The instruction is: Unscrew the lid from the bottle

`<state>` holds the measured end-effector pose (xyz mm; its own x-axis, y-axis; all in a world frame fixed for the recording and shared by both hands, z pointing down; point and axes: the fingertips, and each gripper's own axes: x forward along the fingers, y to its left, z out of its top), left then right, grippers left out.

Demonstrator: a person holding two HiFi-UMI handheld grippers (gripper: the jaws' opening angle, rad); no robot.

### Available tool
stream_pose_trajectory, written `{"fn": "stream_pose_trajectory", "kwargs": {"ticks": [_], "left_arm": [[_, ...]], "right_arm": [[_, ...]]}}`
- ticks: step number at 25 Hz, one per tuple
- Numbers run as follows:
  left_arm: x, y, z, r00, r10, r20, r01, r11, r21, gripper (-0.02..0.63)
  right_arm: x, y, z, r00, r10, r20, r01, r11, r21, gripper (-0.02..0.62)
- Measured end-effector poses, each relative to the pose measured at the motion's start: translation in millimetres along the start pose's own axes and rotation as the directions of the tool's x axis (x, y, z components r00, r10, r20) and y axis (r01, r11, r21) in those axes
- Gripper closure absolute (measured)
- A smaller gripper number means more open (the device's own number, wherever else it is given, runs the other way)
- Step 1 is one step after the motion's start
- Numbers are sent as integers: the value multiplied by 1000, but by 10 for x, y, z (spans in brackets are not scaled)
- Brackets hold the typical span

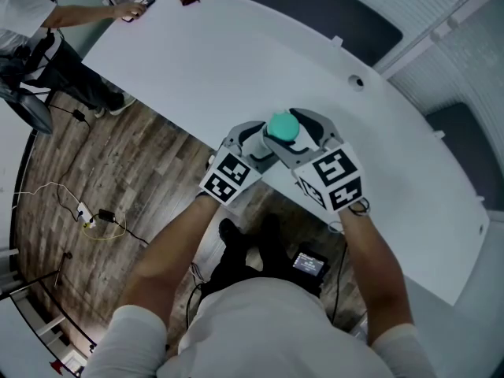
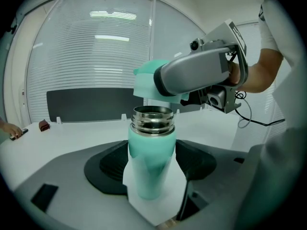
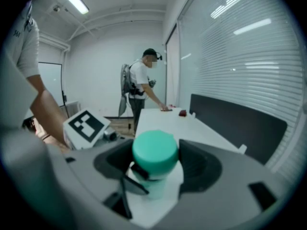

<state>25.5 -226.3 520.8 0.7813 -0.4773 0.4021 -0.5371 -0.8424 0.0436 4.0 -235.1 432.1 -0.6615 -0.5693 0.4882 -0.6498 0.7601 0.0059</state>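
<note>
Holding the bottle [image 2: 150,163] low on its teal wall, our left hand-held gripper [image 1: 249,142] is clamped on it from both sides. The bottle stands upright in the air over the near edge of the tabletop [image 1: 236,61].

Our right hand-held gripper [image 1: 304,132] pinches the lid [image 3: 154,150] across its sides. The lid hangs just above the bare steel neck [image 2: 152,120], apart from it, threads exposed. We judge the unscrewing done.

Handling:
- Bottle: rigid, smooth-coated, likely slippery. A mid-body grip suits it. The mouth is open and we cannot see inside, so keep it upright.
- Lid: hard, rounded, probably light. A grip across the sides is the sure hold, since the top is domed.

Pose:
- Both forearms reach forward and converge in front of the body, with the marker cubes turned up.
- The left gripper comes in from the left at body height.
- The right comes in from the right, roughly level and one tier higher, directly over the neck.
</note>
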Motion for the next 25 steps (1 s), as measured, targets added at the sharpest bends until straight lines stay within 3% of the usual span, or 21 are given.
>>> {"fn": "stream_pose_trajectory", "kwargs": {"ticks": [13,25], "left_arm": [[-349,-102,191,997,26,68,-23,998,-50,293],[-857,-203,650,979,66,194,-42,991,-124,293]], "right_arm": [[-360,-105,229,993,-64,102,52,992,119,285],[-805,-72,565,972,-122,200,90,983,160,285]]}}
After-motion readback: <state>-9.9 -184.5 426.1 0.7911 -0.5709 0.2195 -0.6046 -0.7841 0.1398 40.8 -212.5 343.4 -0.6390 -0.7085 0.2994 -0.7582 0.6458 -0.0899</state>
